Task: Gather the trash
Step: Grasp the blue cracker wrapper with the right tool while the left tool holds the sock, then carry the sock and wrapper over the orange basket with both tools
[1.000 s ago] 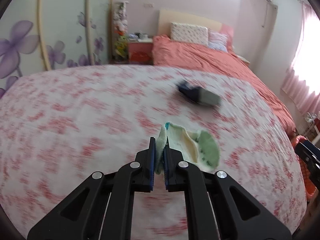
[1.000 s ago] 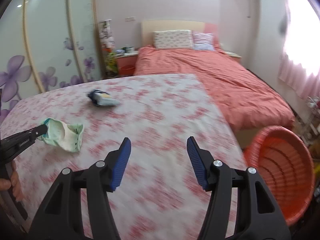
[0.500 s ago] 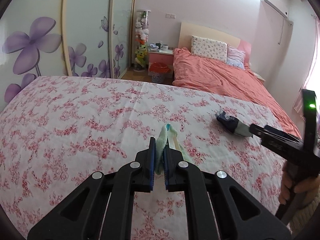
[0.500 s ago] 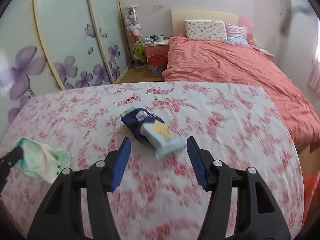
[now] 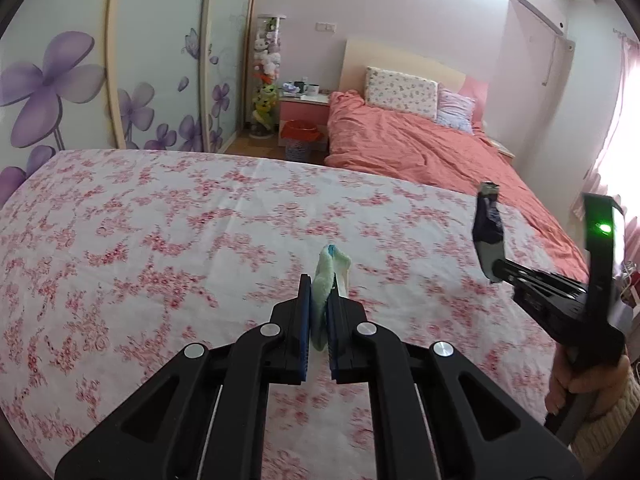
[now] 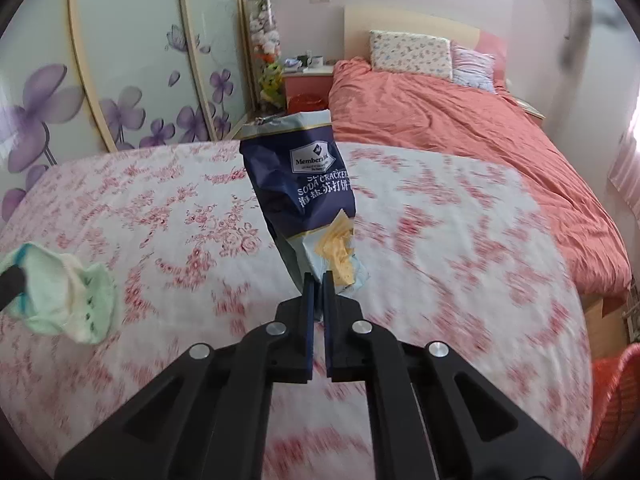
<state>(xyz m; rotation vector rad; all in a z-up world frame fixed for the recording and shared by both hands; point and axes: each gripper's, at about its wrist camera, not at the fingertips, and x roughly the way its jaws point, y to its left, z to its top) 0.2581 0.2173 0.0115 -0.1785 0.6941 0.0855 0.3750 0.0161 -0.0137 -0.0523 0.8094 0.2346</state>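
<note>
Jaws pressed together: the left gripper (image 5: 319, 312) pinches a soft pale-green wad (image 5: 326, 280), the right gripper (image 6: 318, 304) a crinkled navy cracker bag (image 6: 304, 196) (foil edge uppermost), both held level above the floral bedspread (image 6: 460, 240).

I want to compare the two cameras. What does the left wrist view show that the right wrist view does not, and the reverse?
Only the left wrist view shows the right gripper from the side, with its green light and the hand holding it.

Only the right wrist view shows the printed front of the cracker bag, reading SODA CRACKER, and the red basket at the lower right edge.

Both show the pale green wrapper pinched in the left gripper, the floral sheet, and the orange bed behind.
</note>
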